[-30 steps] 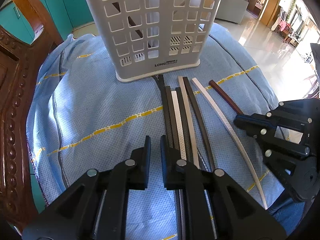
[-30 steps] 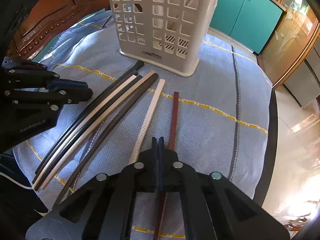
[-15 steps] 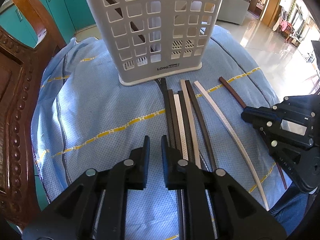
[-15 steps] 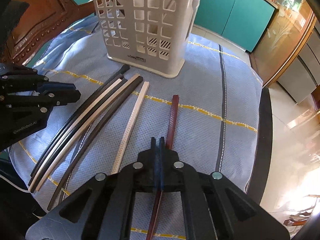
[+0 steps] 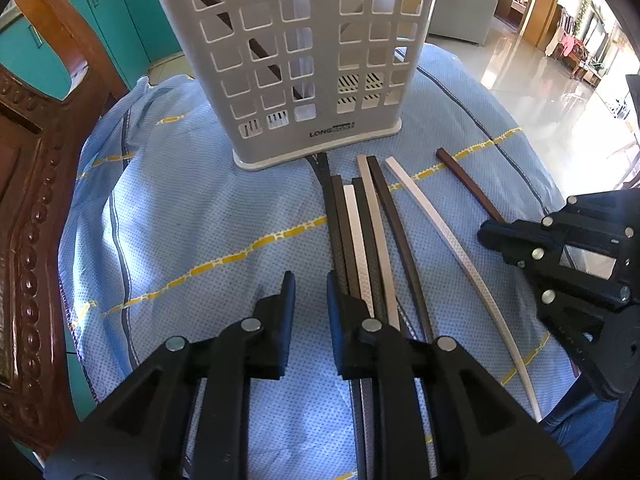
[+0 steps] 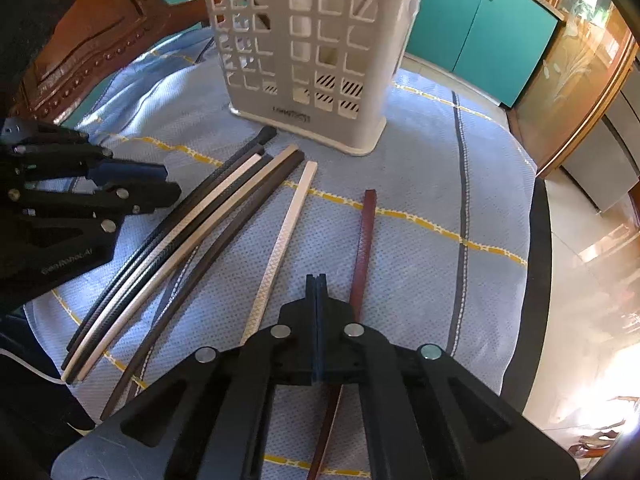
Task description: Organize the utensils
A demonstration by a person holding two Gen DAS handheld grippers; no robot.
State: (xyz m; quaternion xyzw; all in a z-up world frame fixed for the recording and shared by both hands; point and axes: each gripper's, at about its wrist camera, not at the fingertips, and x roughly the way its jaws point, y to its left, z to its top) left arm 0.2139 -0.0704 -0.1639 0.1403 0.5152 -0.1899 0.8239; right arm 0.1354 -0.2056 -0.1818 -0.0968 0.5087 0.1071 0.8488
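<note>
Left gripper (image 5: 310, 292) jaws apart, empty, hovering beside the near end of the bundled chopsticks (image 5: 362, 232). Right gripper (image 6: 316, 304) jaws pressed together, holding nothing, just left of the reddish-brown chopstick (image 6: 365, 236). White chopstick (image 6: 286, 236) lies between it and the bundle. White slotted utensil holder (image 5: 304, 60) stands upright on the blue-clothed tabletop (image 5: 180, 220), beyond the sticks' far tips.
</note>
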